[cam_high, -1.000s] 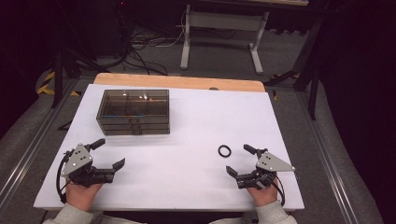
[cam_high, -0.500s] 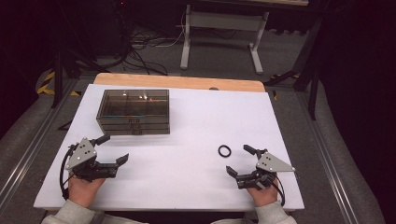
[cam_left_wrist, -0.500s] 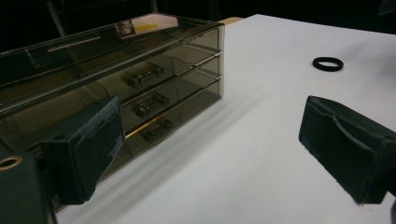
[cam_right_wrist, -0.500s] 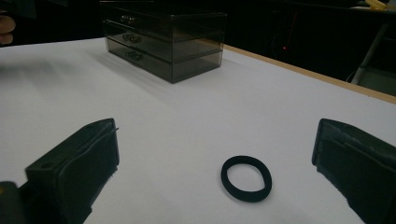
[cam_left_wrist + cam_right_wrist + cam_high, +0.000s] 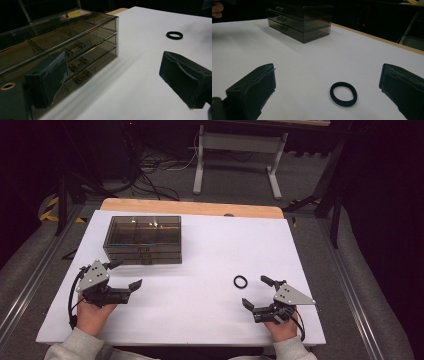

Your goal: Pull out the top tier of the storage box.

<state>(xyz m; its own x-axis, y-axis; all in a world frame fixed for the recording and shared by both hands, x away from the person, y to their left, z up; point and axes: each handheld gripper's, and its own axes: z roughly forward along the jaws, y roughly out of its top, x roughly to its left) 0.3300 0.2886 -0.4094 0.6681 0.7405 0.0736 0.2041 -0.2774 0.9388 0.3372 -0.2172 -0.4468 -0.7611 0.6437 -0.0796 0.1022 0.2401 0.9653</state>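
White matte tabletop [image 5: 210, 270], dark room. Smoked clear-plastic three-drawer box [image 5: 142, 239], black fabric ring [image 5: 240, 281]. Left gripper [image 5: 125, 275] and right gripper [image 5: 257, 292]: jaws apart, empty.

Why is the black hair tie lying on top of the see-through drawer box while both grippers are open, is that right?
Not quite. The black hair tie lies flat on the white table, apart from the drawer box and just ahead of the right gripper. The high view shows this. Both the right gripper and the left gripper are indeed open.
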